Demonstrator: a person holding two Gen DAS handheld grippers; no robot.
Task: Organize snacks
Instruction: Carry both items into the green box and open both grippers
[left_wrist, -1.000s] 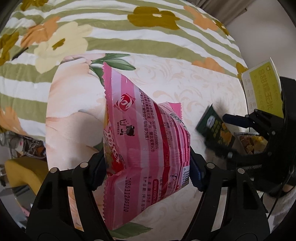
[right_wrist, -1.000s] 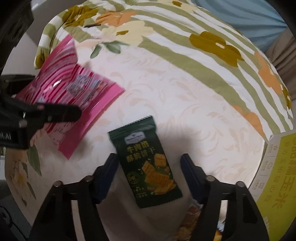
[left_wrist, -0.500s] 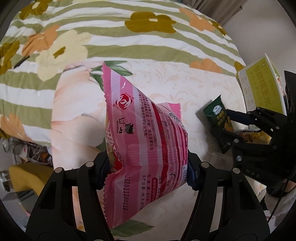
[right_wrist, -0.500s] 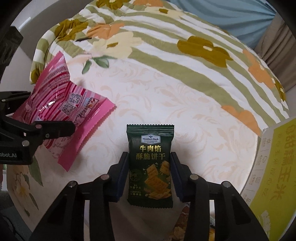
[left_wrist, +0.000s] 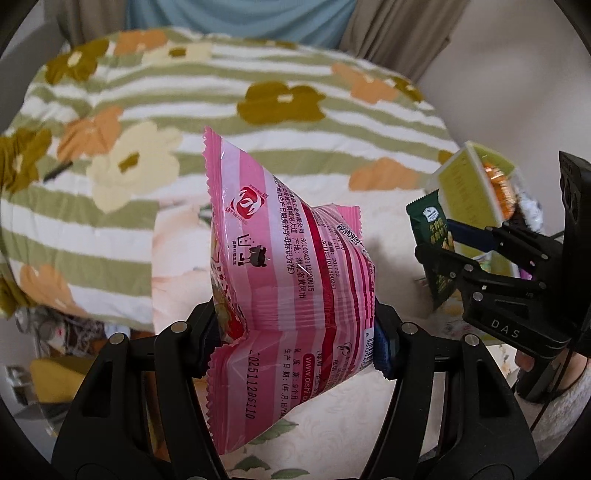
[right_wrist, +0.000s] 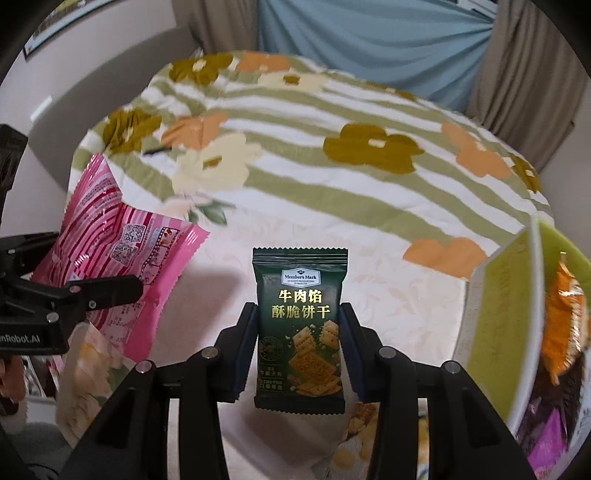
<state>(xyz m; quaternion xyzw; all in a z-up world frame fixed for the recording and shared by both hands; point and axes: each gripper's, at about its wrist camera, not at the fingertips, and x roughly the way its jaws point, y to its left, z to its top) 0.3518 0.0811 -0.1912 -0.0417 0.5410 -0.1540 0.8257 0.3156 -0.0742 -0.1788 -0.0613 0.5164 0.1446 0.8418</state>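
Since half a second ago you have raised both packets higher off the bed, and the curtains at the far side have come into both wrist views. The bedspread (left_wrist: 229, 99), a white quilted cover with olive-green stripes and orange, cream and mustard flowers, fills the background, with a pale peach floral cloth (right_wrist: 399, 280) spread over it beneath your grippers.

To your right stands the open yellow-green cardboard box (right_wrist: 498, 310), its flap up; an orange wrapper and a purple one lie inside it, though the rest of its contents are too blurred to name. In the left wrist view the same box (left_wrist: 467, 184) sits behind the right gripper.

Your left gripper (left_wrist: 295, 332) is clenched on the pink striped plastic snack bag (left_wrist: 291, 280), pinching it near its lower seam so the bag stands upright in the air, printed back toward the camera. From the right wrist view that pink bag (right_wrist: 118, 254) hangs at the left, well apart from the box.

Your right gripper (right_wrist: 299, 339) is clamped on the small dark green cracker packet (right_wrist: 300, 328), held upright by its two sides, label facing the camera, near the box but not over it.
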